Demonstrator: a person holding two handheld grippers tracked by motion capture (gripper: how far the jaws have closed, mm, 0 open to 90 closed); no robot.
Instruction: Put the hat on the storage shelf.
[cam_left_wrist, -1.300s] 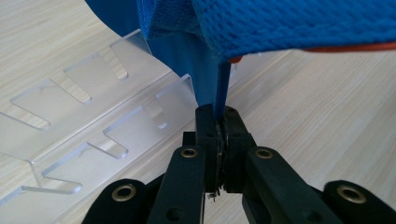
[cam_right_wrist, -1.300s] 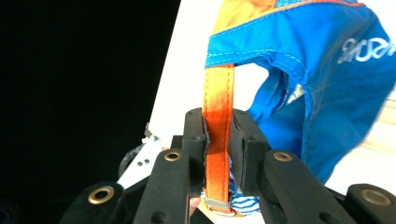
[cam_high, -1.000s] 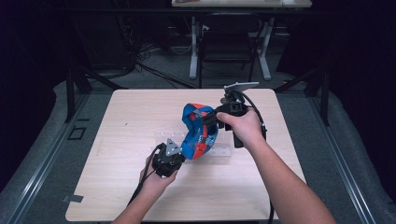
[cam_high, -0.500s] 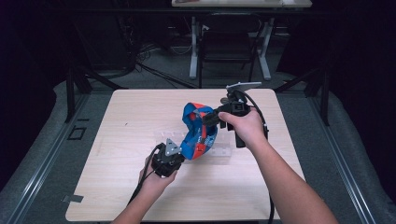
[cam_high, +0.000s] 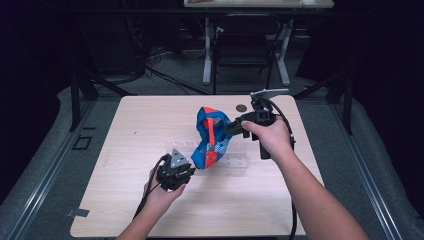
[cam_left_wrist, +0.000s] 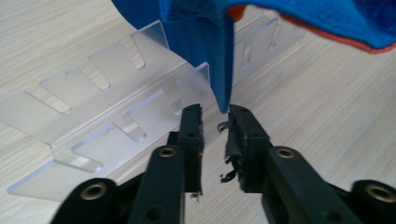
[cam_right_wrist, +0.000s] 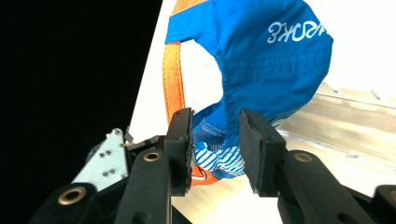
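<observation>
I watch the blue-and-orange fabric harness (cam_high: 211, 137) hang above the clear acrylic rack (cam_high: 235, 161) at mid-table, pinched in my right gripper (cam_high: 231, 127); my left gripper (cam_left_wrist: 215, 122) sits just below its hanging tip, jaws slightly parted, grasping nothing

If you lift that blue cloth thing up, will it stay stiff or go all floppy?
Probably floppy: the blue cloth thing droops and folds between the right gripper and the left gripper. It looks thin and stitched, so likely light. The clear plastic rack under it looks stiff by comparison.
</observation>
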